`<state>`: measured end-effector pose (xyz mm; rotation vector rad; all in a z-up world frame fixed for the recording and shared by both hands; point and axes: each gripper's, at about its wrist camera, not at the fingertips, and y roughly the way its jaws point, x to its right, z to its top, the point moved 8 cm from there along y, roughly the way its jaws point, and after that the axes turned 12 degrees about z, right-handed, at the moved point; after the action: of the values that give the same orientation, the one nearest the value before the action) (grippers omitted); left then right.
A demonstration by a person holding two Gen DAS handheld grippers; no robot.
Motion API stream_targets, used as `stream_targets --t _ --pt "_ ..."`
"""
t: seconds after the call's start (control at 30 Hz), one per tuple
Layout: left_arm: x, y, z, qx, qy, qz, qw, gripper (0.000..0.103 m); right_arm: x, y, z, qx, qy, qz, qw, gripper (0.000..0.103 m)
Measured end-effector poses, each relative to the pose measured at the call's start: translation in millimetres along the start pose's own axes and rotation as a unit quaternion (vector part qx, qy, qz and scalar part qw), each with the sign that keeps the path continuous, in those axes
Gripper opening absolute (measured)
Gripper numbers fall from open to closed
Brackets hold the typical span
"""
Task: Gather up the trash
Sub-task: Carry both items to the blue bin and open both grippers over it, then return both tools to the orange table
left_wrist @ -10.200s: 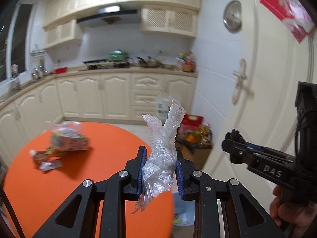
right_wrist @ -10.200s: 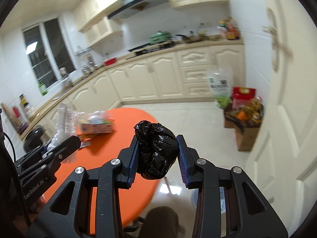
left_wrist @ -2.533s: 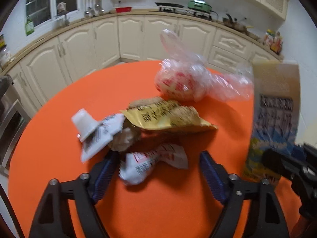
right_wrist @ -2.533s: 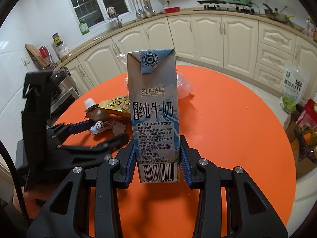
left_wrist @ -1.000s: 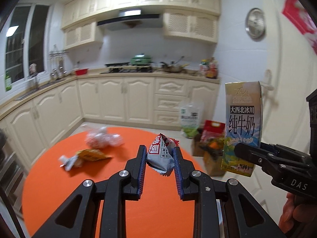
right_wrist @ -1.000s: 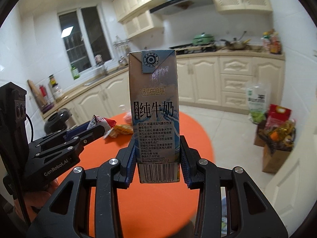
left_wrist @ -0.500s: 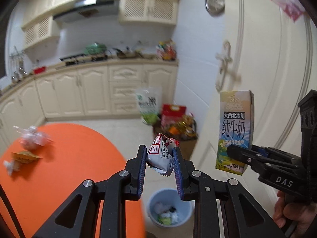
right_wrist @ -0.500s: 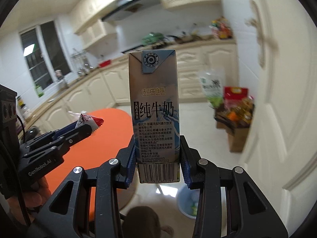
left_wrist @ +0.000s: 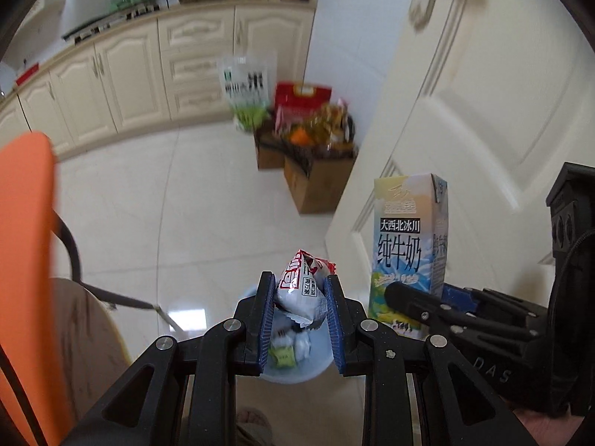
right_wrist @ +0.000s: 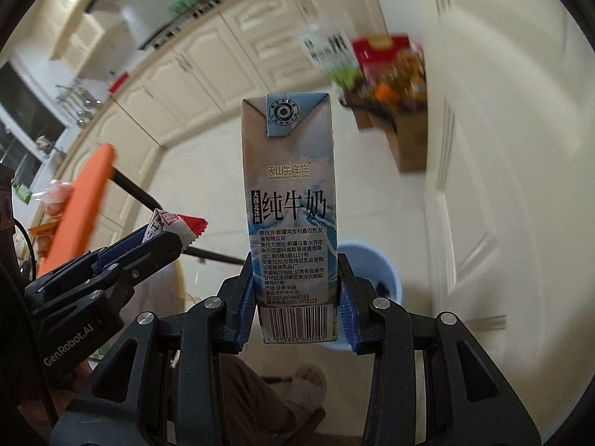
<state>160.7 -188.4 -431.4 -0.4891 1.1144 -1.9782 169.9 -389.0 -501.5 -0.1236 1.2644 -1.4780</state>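
My left gripper [left_wrist: 300,293] is shut on a white and red snack wrapper [left_wrist: 302,290] and holds it right above a light blue trash bin [left_wrist: 293,369] on the floor; the bin holds several bits of trash. My right gripper [right_wrist: 295,293] is shut on an upright blue and white milk carton [right_wrist: 292,215], also above the bin [right_wrist: 375,260]. The carton shows in the left wrist view [left_wrist: 409,245] to the right of the wrapper. The left gripper with the wrapper [right_wrist: 174,225] shows at the left of the right wrist view.
The orange round table [left_wrist: 22,245] is at the left, with trash on it [right_wrist: 52,200] and a black leg [right_wrist: 137,193]. Cardboard boxes of groceries [left_wrist: 316,156] stand by the white door [left_wrist: 465,104]. Cream cabinets [left_wrist: 130,78] line the far wall.
Both grippers have tilted down and moved from the table toward the floor bin, which is now directly under them. Both still hold their items.
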Motion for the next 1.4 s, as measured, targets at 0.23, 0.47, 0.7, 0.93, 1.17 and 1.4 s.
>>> stream_targets --t 0.23,0.47,0.7,0.93,1.17,1.4 --pt "25.6 73.7 31.5 -0.057 0.014 0.011 0.9982 0.024 35.3 43.2 -7.0 -0.037 0.034 0.0 0.999 0.036" --pt "35.2 125.8 42.1 -0.092 0.017 0.029 0.9952 0.048 63.9 79.7 -11.8 -0.07 0.059 -0.011 0.996 0.039" --pt "33.4 136.3 49.8 -0.085 0.014 0.058 0.9946 0.083 84.2 89.6 -21.3 -0.077 0.093 -0.024 0.992 0.078" --pt "40.9 107.0 37.1 -0.062 0.034 0.082 0.9941 0.093 91.1 71.3 -22.4 -0.061 0.116 -0.072 0.989 0.103" --pt "44.1 58.4 27.5 -0.043 0.035 0.07 0.996 0.102 72.7 41.0 -13.0 -0.037 0.11 -0.087 0.989 0.103" --pt "29.7 -5.2 26.4 0.0 0.03 0.05 0.9983 0.102 35.0 -2.2 3.0 0.01 0.093 -0.086 0.992 0.103"
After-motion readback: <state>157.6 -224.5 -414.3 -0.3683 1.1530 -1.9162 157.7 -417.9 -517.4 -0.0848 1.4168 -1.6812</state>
